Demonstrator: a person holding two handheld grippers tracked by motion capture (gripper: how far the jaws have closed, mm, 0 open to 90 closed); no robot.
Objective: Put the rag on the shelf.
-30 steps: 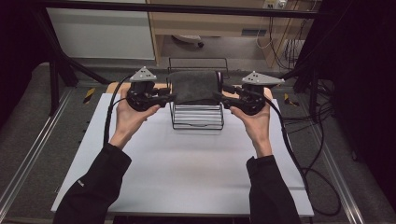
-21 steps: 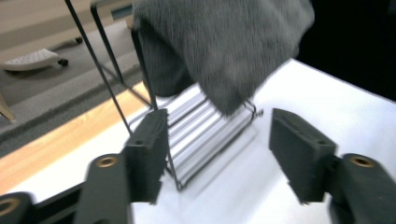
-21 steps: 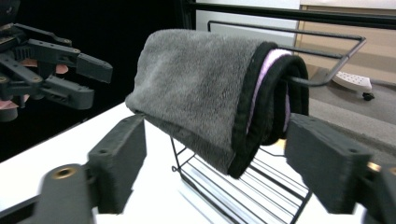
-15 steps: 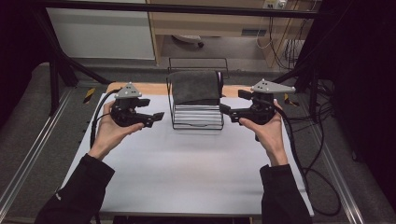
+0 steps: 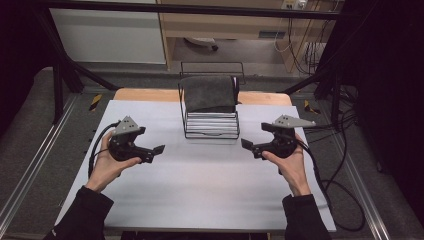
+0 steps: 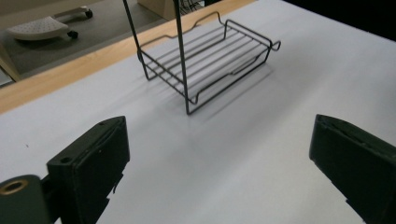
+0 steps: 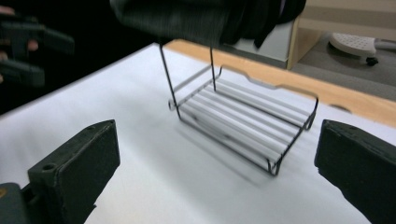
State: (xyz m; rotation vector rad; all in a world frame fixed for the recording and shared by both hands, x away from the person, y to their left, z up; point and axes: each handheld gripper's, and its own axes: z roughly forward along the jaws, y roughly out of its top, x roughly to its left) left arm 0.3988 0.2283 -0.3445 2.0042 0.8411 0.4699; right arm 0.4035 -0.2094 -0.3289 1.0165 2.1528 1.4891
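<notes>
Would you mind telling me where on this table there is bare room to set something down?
The white table is bare in front of the wire rack, between the left gripper and right gripper, and down to the near edge. The rack's lower shelf is bare too. Its top is taken by the dark cloth.

A wire rack (image 5: 210, 125) stands near the table's (image 5: 200, 200) far edge, a grey cloth (image 5: 208, 93) draped over its top. The left gripper (image 5: 156, 151) and right gripper (image 5: 248, 145), jaws just opened and empty, flank it, well apart.
</notes>
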